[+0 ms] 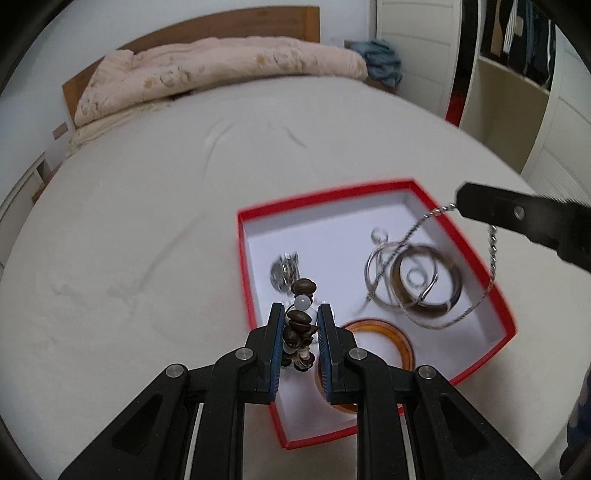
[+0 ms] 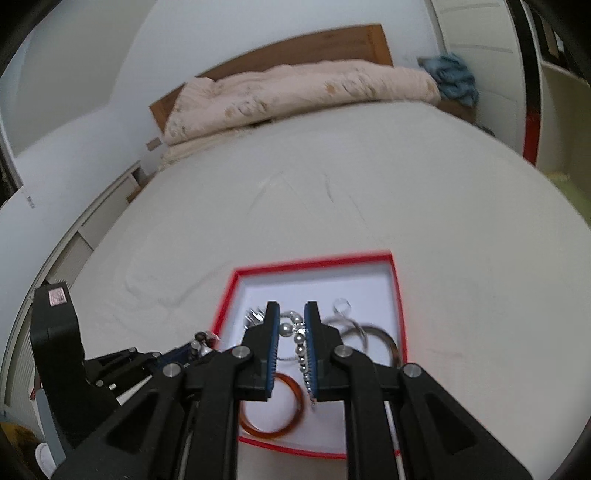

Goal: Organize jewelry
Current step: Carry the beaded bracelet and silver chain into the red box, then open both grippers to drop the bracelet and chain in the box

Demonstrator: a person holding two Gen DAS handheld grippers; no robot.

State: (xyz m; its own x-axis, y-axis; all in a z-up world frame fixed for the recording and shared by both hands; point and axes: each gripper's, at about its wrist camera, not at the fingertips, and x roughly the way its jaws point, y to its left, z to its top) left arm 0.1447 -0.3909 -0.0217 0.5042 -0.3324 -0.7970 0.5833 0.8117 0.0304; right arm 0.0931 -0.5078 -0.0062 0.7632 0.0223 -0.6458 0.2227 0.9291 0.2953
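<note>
Inside, one red box (image 1: pixel 476 254) holds one orange bangle (image 1: pixel 400 341).

Rumpled pink quilt (image 1: pixel 221 70) against a wooden headboard (image 1: pixel 258 26), blue cloth (image 1: pixel 380 61) beside it, white bedsheet (image 1: pixel 147 221) below.

A box (image 1: pixel 369 195) lies on the bed (image 1: pixel 129 240), near its front edge. Inside it, a bangle (image 1: pixel 399 339) lies at the near side, a stack of rings and hoops (image 1: pixel 424 280) toward the right, and a small metal piece (image 1: pixel 284 269) toward the left. A rolled quilt (image 1: pixel 221 74) lies across the far end of the bed against the headboard (image 1: pixel 258 26), with a bundle of cloth (image 1: pixel 380 59) just to its right.
</note>
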